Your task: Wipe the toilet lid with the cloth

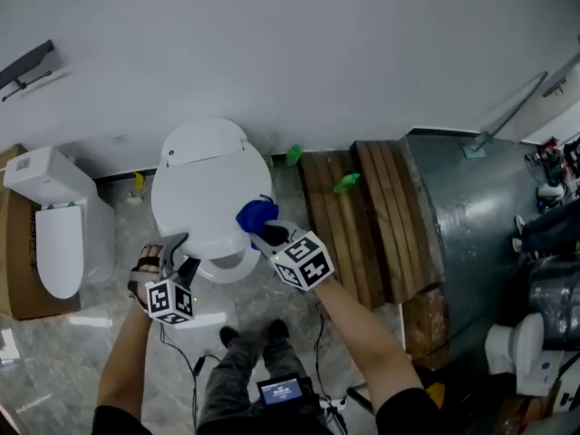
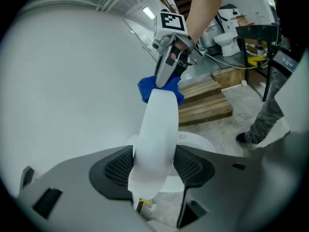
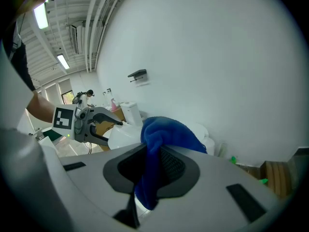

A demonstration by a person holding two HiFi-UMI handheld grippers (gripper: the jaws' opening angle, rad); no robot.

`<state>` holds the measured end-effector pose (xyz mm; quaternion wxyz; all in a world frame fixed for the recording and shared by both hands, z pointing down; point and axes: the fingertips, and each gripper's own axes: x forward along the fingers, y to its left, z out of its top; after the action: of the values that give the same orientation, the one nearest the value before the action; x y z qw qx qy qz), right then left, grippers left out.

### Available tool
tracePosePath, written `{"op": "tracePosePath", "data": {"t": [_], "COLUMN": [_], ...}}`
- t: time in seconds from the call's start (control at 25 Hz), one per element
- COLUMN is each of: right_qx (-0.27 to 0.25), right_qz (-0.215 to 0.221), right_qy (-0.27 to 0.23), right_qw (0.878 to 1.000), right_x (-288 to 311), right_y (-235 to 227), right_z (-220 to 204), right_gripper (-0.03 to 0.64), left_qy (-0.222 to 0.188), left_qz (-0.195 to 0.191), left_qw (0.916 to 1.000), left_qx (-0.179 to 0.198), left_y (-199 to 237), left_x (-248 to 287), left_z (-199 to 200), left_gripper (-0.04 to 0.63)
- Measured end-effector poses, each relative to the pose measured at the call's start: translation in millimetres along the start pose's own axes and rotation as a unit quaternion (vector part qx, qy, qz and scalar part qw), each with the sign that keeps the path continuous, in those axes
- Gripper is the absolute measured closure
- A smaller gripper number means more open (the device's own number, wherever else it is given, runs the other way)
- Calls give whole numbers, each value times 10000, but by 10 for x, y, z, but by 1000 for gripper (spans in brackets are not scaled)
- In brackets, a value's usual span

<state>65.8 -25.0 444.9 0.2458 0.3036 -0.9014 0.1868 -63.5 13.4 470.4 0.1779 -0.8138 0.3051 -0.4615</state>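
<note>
The white toilet lid (image 1: 204, 198) stands half raised over the bowl (image 1: 227, 267), in front of the round tank (image 1: 204, 141). My left gripper (image 1: 177, 254) is at the lid's front left rim. In the left gripper view the lid's edge (image 2: 157, 129) fills the gap of that gripper (image 2: 153, 166), touching both pads. My right gripper (image 1: 265, 232) is at the lid's right edge, shut on a blue cloth (image 1: 256, 214). The cloth (image 3: 164, 134) hangs bunched from that gripper (image 3: 154, 170), and the left gripper (image 3: 89, 124) shows beyond it.
A second white toilet (image 1: 59, 234) stands at the left on cardboard (image 1: 14, 270). A wooden pallet (image 1: 362, 216) and a big grey metal body (image 1: 471, 225) lie right of the toilet. The white wall runs behind. The person's feet (image 1: 249, 335) are just in front of the bowl.
</note>
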Motion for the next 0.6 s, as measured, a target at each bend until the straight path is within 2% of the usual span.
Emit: {"op": "tracePosePath", "data": {"t": [0.36,0.6], "right_qx": [-272,-499], "right_qz": [260,320], "right_qy": [-28,-27], "right_qw": [9993,9982], "right_x": [82,184], "right_y": [130,195], "right_z": [-732,-1110], "right_gripper": [560,560], "left_qy": [676,938], "left_qz": [256,292], "left_qw": [9973,9948], "left_qx": [161,280], "left_y": [-704,-1024], "left_x": [273,438], "left_z": [-273,-459], "left_gripper": [337,322]}}
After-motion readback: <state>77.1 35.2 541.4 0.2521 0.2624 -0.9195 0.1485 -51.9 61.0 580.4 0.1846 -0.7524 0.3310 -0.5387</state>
